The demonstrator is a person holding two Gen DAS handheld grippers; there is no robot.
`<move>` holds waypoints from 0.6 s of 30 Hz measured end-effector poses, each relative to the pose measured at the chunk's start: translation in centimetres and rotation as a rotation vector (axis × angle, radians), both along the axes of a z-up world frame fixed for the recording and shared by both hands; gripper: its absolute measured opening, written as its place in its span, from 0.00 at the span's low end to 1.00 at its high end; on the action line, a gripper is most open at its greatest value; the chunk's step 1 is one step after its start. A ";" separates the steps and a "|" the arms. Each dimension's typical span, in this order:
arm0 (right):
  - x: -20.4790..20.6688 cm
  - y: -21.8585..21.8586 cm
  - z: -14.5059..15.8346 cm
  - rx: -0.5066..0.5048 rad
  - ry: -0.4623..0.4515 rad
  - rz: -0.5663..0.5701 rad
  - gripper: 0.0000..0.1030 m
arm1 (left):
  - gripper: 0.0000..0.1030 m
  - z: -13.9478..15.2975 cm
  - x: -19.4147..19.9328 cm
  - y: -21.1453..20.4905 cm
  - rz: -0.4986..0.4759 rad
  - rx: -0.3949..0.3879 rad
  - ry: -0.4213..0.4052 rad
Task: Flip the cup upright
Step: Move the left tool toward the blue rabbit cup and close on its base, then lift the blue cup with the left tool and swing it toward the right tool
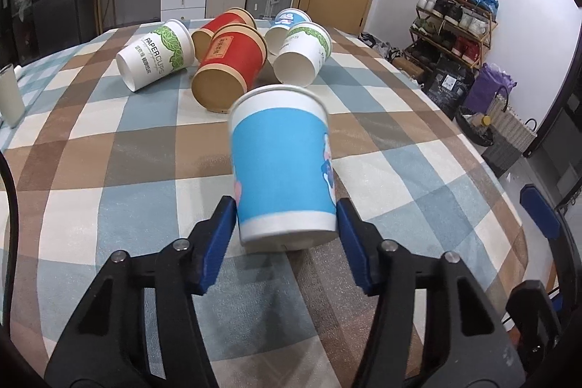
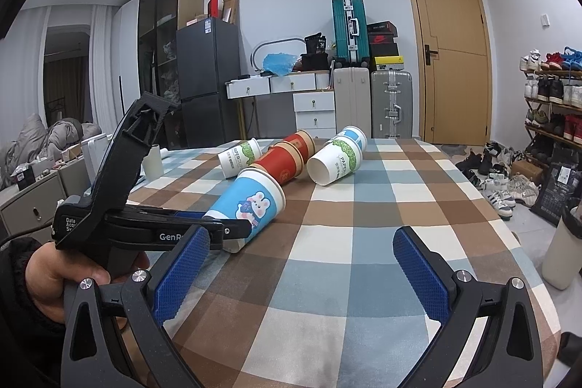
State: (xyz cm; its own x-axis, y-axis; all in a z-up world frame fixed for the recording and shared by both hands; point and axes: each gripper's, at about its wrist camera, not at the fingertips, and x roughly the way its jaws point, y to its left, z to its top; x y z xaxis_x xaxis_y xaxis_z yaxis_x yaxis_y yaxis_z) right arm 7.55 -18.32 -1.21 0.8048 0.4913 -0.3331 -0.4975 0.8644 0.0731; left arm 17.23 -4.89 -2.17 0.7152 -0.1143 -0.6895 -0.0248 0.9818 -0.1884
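a: left tool status?
b: straddling the blue cup near its base, pads either side. right pad apparently touching the wall, left one very close; can't tell if actually clamping. cup blurred.

a: cup position?
b: tilting, rim up and away from the tool, base low near the checked table. in the right wrist view, blue cup leaning at an angle, rabbit print facing the camera, bottom edge hidden behind the left tool.

a: right tool?
b: sitting wide open, holding nothing, hovering over the table edge, near side of the cup.

a: other stuff?
b: lying on their sides behind the blue cup: white papercups cup, two red cups, second leaf-print cup, another blue-print cup at the back.
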 end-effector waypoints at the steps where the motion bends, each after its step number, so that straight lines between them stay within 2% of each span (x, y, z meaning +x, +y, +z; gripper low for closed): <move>1: 0.0 0.0 0.0 0.001 -0.002 0.000 1.00 | 0.52 0.0 -0.2 0.0 0.002 0.000 -0.002; 7: 0.0 0.1 -0.2 0.004 -0.006 0.008 1.00 | 0.52 0.4 -1.6 0.9 0.022 -0.006 -0.023; 18: -0.4 0.9 -0.3 -0.005 -0.011 0.024 1.00 | 0.52 2.9 -6.4 3.0 0.060 -0.002 -0.107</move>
State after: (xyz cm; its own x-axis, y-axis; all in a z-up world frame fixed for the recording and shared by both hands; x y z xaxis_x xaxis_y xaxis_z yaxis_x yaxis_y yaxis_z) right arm 7.17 -17.41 -1.47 0.7961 0.5092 -0.3268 -0.5190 0.8524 0.0638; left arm 10.88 -1.87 0.68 0.7905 -0.0698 -0.6085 -0.0634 0.9788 -0.1946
